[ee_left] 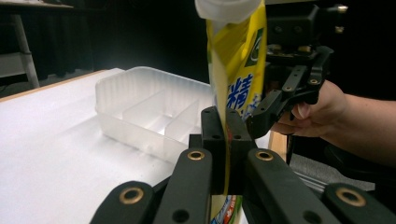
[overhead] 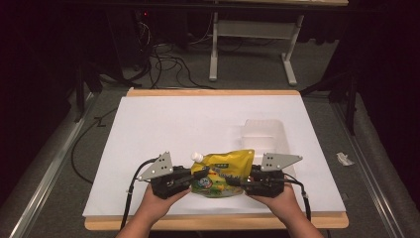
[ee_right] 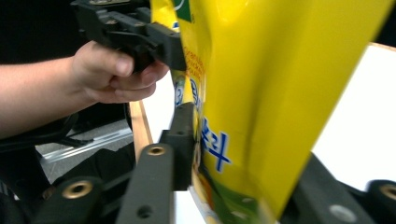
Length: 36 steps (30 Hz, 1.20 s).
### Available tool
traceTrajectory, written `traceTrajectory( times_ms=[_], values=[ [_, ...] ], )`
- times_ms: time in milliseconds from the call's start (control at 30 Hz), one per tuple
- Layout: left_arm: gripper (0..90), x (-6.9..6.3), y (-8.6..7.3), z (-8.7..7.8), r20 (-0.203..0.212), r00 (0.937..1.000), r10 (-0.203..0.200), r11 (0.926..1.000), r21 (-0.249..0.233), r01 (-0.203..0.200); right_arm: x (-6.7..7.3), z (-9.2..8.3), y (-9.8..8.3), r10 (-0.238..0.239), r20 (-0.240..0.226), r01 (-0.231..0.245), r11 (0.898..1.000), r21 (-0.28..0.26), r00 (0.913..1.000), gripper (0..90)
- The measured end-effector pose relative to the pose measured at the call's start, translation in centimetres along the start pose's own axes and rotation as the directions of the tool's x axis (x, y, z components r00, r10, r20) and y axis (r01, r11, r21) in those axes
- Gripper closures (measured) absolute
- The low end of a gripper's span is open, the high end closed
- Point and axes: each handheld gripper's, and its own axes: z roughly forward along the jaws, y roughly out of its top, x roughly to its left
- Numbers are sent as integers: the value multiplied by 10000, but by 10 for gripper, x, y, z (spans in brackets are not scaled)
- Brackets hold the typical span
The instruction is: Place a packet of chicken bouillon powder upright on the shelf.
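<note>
1. Near the front edge of the white counter (overhead: 163, 119), a glossy yellow pouch (overhead: 225, 173) with a white spout cap (overhead: 197, 156) hangs between both tongs.
2. Left tongs (ee_left: 225, 140) are clamped flat on the pouch's thin side seam; right tongs (ee_right: 219, 154) pinch its opposite side.
3. Behind it sits a translucent ribbed plastic tray (ee_left: 140, 114) with dividers, and open counter stretches beyond.
4. Pouch's lettering is partly cut off and blurred up close.
</note>
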Motion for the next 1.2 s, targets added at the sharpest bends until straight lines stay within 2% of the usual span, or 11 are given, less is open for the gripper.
traceTrajectory(
  times_ms=[400, 533, 667, 767, 967, 1133, 1200],
  values=[
    [900, 4, -4, -3, -182, 9996, -195, 9998, 57, 196, 7, 6, 1, -87, 162, 84, 9997, 210, 9998, 812],
    [881, 4, -7, -4, -445, 9990, -1, 9998, 217, 11, 9, 10, 1, -150, 287, 139, 9993, 352, 9995, 837],
    [802, 5, -9, -6, -804, 9968, -20, 9996, 292, 44, 11, 11, 3, -230, 546, 210, 9992, 353, 9982, 845],
    [709, 4, -10, -8, -1043, 9945, 49, 9992, 396, -7, 11, 10, 3, -82, 609, 70, 9998, 188, 9981, 846],
    [485, 5, -15, -16, -1918, 9813, 179, 9981, 608, -63, 10, 5, 4, 72, 911, -60, 9999, -131, 9958, 846],
    [400, 13, -23, -25, -2527, 9675, -32, 9975, 679, 210, 10, 2, 6, 80, 1182, -54, 9997, -229, 9930, 846],
    [378, 16, -25, -30, -2813, 9596, -107, 9973, 662, 305, 9, 1, 6, 49, 1311, -8, 9995, -314, 9914, 846]
  ],
)
